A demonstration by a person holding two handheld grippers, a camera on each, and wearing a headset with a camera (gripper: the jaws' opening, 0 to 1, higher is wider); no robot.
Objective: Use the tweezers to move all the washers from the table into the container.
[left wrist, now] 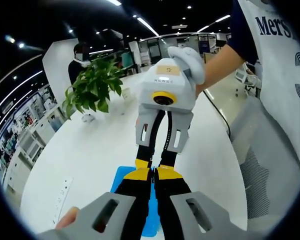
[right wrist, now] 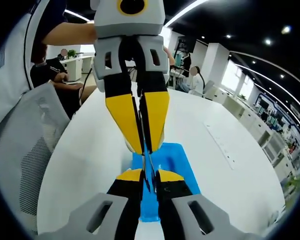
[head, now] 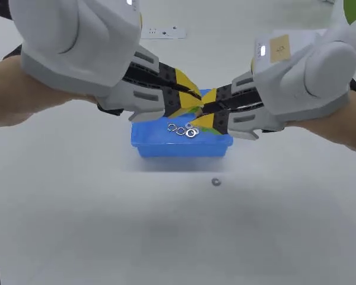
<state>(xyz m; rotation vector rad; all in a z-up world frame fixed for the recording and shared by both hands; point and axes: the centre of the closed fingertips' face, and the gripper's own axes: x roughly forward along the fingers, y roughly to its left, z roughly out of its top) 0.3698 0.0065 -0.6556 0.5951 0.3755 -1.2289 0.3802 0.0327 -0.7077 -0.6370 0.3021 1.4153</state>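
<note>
Head view: my L tongs are at upper left and my R tongs at the right, tips meeting mid frame right over the blue box. Both are clenched, jaws pretty much together. In the right gripper view a thin metal strip, the tweezers, runs up centre frame btwn my R jaws and into the yellow tips of the L ones. Both look clamped on it, tho I can't tell which one rly carries it. A few washers lie in the box, bunched near its front wall. One loose washer sits on the table, below and a bit right of the box, apart from it.
</note>
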